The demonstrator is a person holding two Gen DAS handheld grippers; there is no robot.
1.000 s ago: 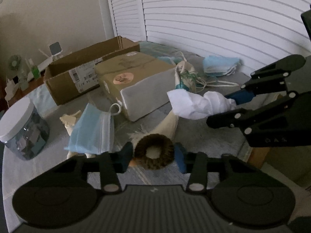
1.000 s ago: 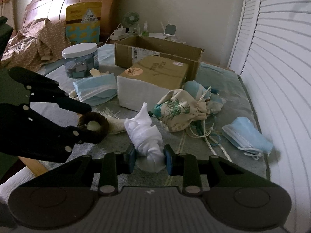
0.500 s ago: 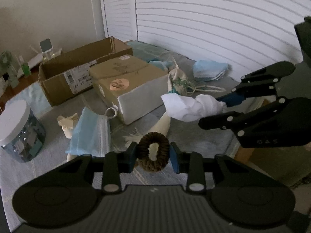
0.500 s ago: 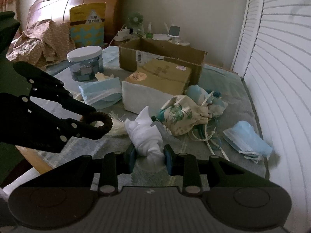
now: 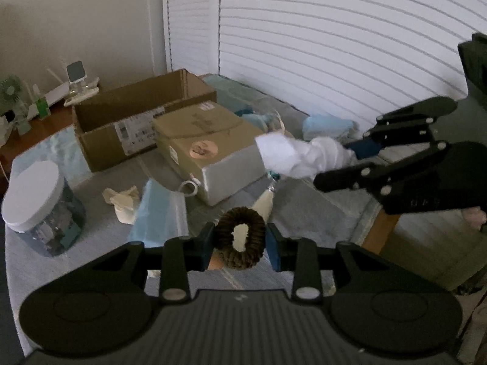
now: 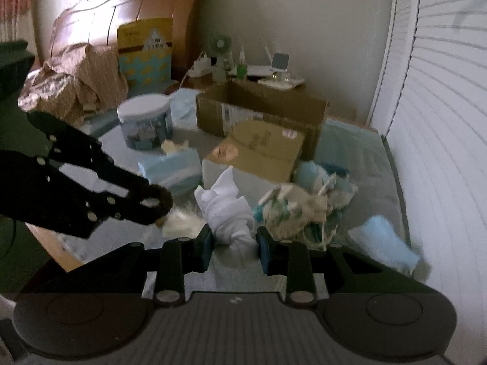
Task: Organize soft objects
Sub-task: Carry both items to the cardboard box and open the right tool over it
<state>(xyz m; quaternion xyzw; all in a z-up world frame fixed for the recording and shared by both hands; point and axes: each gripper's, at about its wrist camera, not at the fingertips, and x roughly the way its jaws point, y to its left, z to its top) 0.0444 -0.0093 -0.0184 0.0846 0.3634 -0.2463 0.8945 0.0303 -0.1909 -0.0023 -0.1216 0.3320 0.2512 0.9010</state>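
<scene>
Left claw (image 5: 240,243) clamped on a brown hair scrunchie (image 5: 240,238) (jaws just narrowed), right claw (image 6: 232,243) gripping a white cloth bundle (image 6: 226,210), both above the bed (image 5: 304,213), cardboard box (image 5: 137,121) far left

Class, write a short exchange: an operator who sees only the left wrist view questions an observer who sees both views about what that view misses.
Operator: What lies beyond the jar, off my left edge?
Observer: A crumpled brown cloth heap, piled against a wooden headboard.
Operator: What is the white cloth hiding from me?
Observer: A leaf-printed drawstring pouch, lying right beside it.
</scene>
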